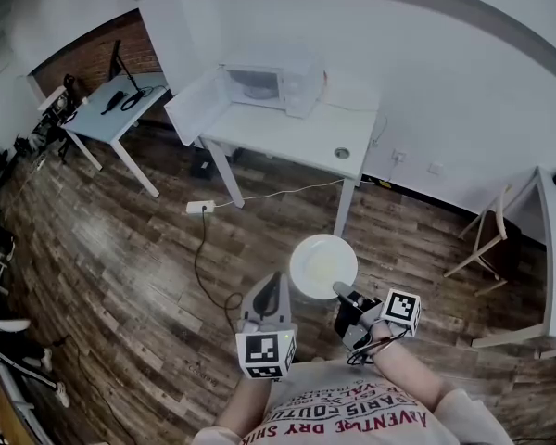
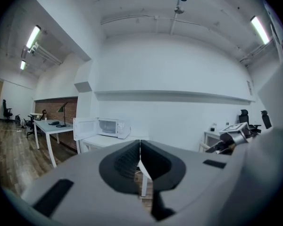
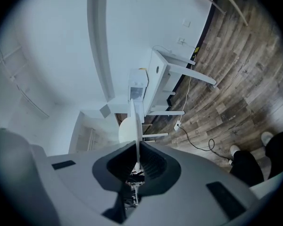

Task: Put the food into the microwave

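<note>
Food (image 1: 327, 270) barely shows on the gripped plate (image 1: 303, 247).

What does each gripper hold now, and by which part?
The right gripper grips the white plate by its near rim. The left gripper holds nothing; its jaws are together.

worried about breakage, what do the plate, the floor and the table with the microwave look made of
Plate: white, smooth, slightly glossy, thin rim; looks like ceramic or melamine, can't tell which.
Floor: brown planks with grain, wood or wood-look laminate, matte.
Table: flat white top and legs, probably painted or laminated board; legs may be metal.
</note>
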`<act>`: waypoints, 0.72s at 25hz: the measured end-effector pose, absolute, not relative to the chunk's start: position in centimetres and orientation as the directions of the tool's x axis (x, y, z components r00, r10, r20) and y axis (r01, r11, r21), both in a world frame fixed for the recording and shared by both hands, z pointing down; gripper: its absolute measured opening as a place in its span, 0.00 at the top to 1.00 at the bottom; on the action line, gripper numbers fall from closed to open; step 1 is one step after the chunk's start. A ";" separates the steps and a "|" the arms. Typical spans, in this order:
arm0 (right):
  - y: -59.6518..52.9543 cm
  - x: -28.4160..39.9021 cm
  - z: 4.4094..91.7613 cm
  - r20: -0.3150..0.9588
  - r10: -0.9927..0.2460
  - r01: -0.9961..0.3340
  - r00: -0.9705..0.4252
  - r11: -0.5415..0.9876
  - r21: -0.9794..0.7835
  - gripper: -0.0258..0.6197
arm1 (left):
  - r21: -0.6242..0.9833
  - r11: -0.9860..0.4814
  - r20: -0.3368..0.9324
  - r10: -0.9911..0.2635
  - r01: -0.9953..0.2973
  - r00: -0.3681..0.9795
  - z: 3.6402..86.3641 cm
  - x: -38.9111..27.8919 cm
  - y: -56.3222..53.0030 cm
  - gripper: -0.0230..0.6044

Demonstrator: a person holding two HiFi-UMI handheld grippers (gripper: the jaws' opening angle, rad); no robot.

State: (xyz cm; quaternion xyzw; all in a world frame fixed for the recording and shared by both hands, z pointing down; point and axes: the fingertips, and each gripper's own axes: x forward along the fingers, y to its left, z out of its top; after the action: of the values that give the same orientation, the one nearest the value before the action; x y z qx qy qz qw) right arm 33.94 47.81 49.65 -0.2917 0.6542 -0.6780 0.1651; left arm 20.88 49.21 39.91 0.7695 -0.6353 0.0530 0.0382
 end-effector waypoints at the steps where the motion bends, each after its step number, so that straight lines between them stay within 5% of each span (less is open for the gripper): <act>1: 47.7 33.8 49.6 0.176 -0.605 -0.154 -0.777 -0.088 -0.984 0.92 | -0.006 -0.188 0.132 -0.974 -0.982 0.186 40.0 20.8 49.2 0.95; 18: 43.7 29.6 49.7 0.178 -0.618 -0.150 -0.766 -0.098 -0.984 0.93 | 0.091 -0.202 0.201 -0.955 -0.975 0.216 42.3 15.8 45.2 0.95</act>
State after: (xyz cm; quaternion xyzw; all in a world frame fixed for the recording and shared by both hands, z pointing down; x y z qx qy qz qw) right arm 29.63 43.69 49.74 -0.2958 0.6492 -0.6792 0.1722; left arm 15.79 45.22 42.35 0.7736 -0.6239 0.0499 0.0993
